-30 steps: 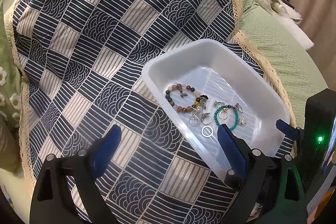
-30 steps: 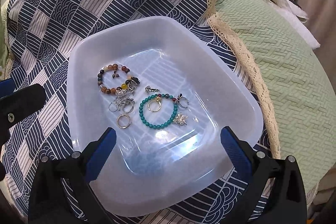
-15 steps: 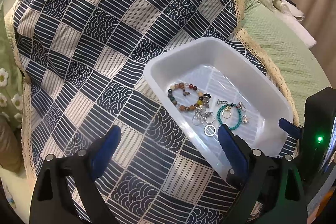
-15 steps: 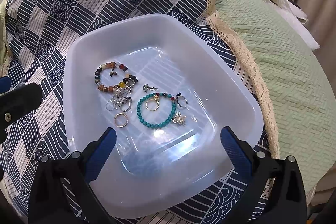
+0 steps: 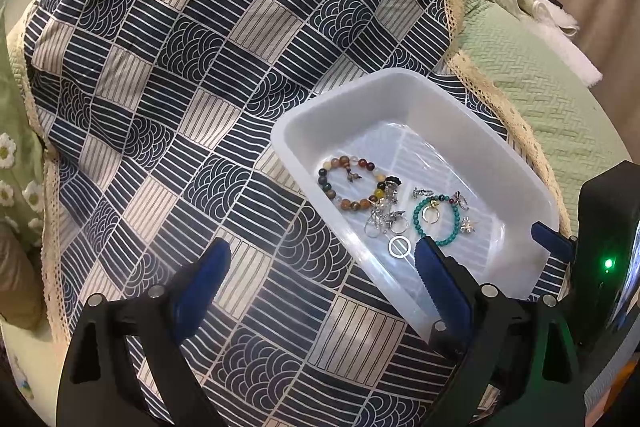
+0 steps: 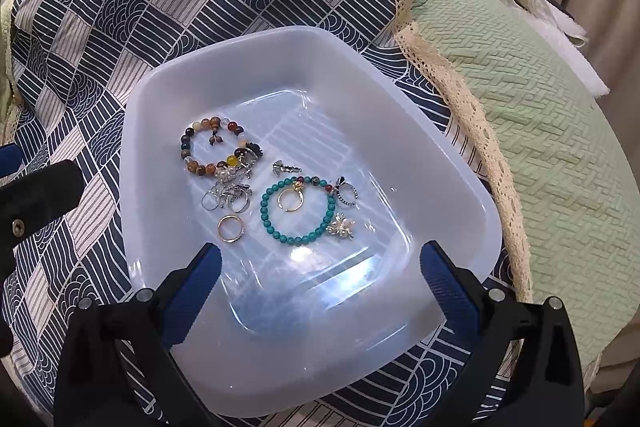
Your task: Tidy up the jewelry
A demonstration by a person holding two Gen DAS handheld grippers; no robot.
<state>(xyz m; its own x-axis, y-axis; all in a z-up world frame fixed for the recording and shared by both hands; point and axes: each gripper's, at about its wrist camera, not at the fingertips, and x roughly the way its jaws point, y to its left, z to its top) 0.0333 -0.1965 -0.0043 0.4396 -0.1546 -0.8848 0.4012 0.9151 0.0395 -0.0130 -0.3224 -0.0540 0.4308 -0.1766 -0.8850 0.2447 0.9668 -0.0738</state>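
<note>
A translucent white plastic tray [image 6: 448, 155] holds the jewelry: a bracelet of brown, amber and dark beads [image 6: 212, 147] lies toward its far left, a turquoise bead bracelet [image 6: 296, 211] sits near the middle with a thin gold ring [image 6: 291, 201] inside its loop, and a tangle of silver rings and charms [image 6: 230, 193] lies between the two. A gold band [image 6: 231, 228] rests alone just in front of that tangle, a small silver charm [image 6: 285, 167] lies behind the turquoise bracelet, a dark open ring [image 6: 346, 191] touches its right side, and a pearl-and-gold flower piece [image 6: 341, 225] sits at its near right edge. The tray rests on a navy-and-cream patchwork cloth [image 5: 208, 75] edged with cream lace [image 6: 472, 107], spread over a pale green textured cover [image 6: 540, 131]; a white fluffy fabric [image 5: 560, 39] lies at the far right. The right gripper [image 6: 320, 283] hovers over the near rim of the tray with its blue-padded jaws spread wide, holding nothing. The left gripper [image 5: 320, 275] hangs beside the tray's left side, its jaws likewise wide apart and empty, one finger over the cloth and the other over the tray's near corner. At the left edge of the green cover, a daisy print [image 5: 8, 163] shows.
</note>
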